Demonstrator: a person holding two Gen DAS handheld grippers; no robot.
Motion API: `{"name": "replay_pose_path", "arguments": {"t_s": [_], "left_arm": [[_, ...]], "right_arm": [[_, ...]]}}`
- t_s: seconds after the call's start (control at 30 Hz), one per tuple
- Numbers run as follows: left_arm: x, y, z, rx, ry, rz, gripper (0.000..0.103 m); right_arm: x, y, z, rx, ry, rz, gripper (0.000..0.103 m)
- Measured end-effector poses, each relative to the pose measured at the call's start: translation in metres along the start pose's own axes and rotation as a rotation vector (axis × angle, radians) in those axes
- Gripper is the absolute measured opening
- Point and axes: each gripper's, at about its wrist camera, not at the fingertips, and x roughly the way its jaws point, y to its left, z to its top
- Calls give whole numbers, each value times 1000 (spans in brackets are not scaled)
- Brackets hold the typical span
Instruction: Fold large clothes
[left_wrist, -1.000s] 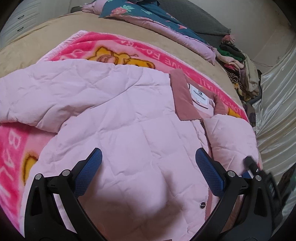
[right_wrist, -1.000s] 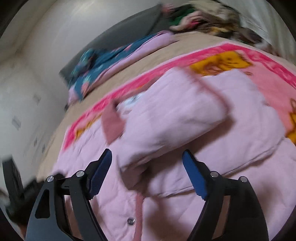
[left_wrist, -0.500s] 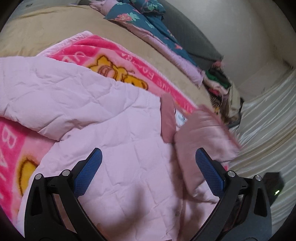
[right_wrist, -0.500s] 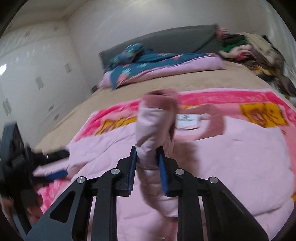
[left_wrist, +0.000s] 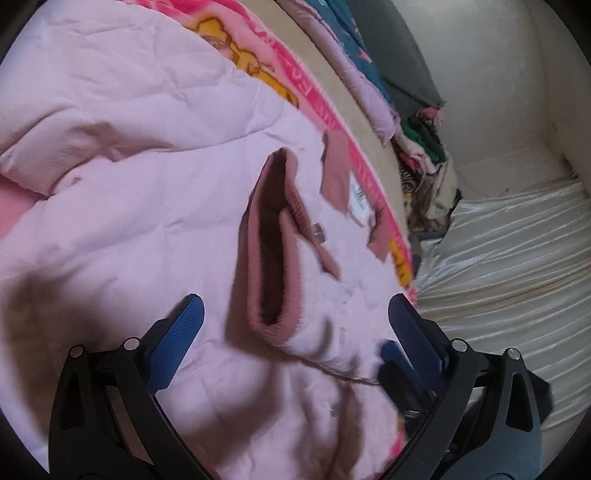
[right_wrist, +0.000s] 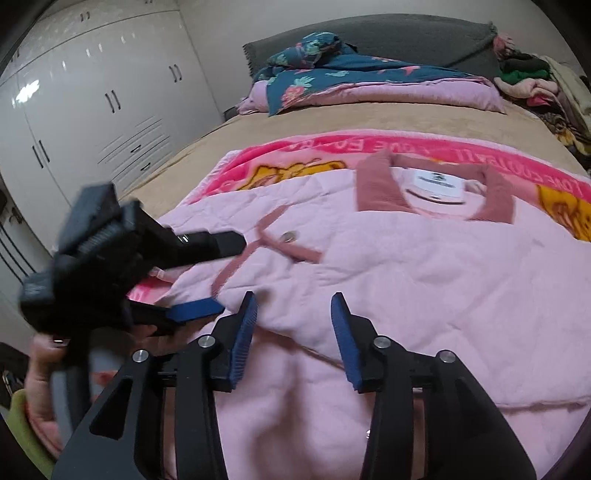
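Observation:
A pale pink quilted jacket (right_wrist: 424, 266) lies front up on a pink cartoon blanket (right_wrist: 317, 147) on the bed. Its dusty-rose collar (right_wrist: 376, 188) and white label (right_wrist: 436, 182) face the headboard. One sleeve lies folded across the chest, its ribbed rose cuff (left_wrist: 273, 254) open towards my left gripper (left_wrist: 295, 317). My left gripper is open and empty, just above the jacket with the cuff between its fingers. It also shows in the right wrist view (right_wrist: 221, 273). My right gripper (right_wrist: 293, 317) is open and empty over the folded sleeve.
A folded floral quilt (right_wrist: 351, 81) and a grey headboard (right_wrist: 388, 33) lie at the far end of the tan bed (right_wrist: 332, 118). A pile of clothes (right_wrist: 535, 81) sits at the far right corner. White wardrobes (right_wrist: 92, 103) stand left. Cream curtains (left_wrist: 517, 258) hang right.
My right gripper carried the sleeve across the jacket's chest, opened and let it go. The sleeve now lies flat. My left gripper swung right, towards the cuff.

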Motion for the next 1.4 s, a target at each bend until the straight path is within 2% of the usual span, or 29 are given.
{"name": "replay_pose_path", "arguments": {"t_s": [0.03, 0.1, 0.13, 0.17, 0.2, 0.23, 0.27, 0.37, 0.47, 0.53, 0.6, 0.67, 0.8, 1.0, 1.23, 1.3, 1.37, 1.4], "left_arm": [[2, -3, 0, 16, -3, 16, 91], [6, -10, -2, 57, -11, 51, 70], [9, -13, -4, 79, -18, 72, 44], [12, -14, -4, 90, -18, 91, 23], [16, -15, -4, 110, -22, 116, 22], [17, -20, -5, 139, -33, 129, 15], [16, -26, -6, 178, -51, 147, 13], [-2, -56, -5, 308, -149, 192, 11], [-21, -70, 3, 370, -232, 201, 10], [-25, -67, 9, 382, -255, 227, 10], [-22, -54, 13, 386, -246, 271, 10], [-8, -34, 17, 355, -193, 313, 10], [9, -13, 15, 349, -139, 390, 12], [6, -10, 9, 372, -132, 424, 18], [2, -21, -1, 407, -136, 459, 25], [-3, -21, -5, 400, -133, 449, 28], [-8, -21, -9, 398, -138, 453, 40], [-13, -21, -10, 399, -142, 453, 41]], "right_arm": [[-5, -8, 0, 6, -5, -9, 42], [-20, -27, -4, 31, -19, -47, 43], [-24, -35, -5, 44, -23, -57, 44], [-31, -46, -7, 64, -25, -72, 45], [-37, -58, -8, 82, -28, -98, 46], [-42, -69, -10, 99, -34, -123, 46], [-48, -79, -11, 117, -40, -137, 46], [-62, -109, -14, 170, -60, -185, 46], [-71, -136, -15, 230, -80, -220, 47], [-71, -144, -16, 240, -78, -236, 48], [-68, -149, -17, 229, -68, -260, 51], [-60, -150, -17, 195, -59, -287, 53], [-48, -162, -18, 213, -30, -326, 56], [-31, -193, -31, 305, 41, -382, 61], [-23, -195, -36, 291, 67, -426, 63], [-28, -191, -35, 297, 49, -415, 72], [-36, -185, -34, 300, 30, -404, 77], [-41, -179, -34, 301, 14, -394, 79]]}}
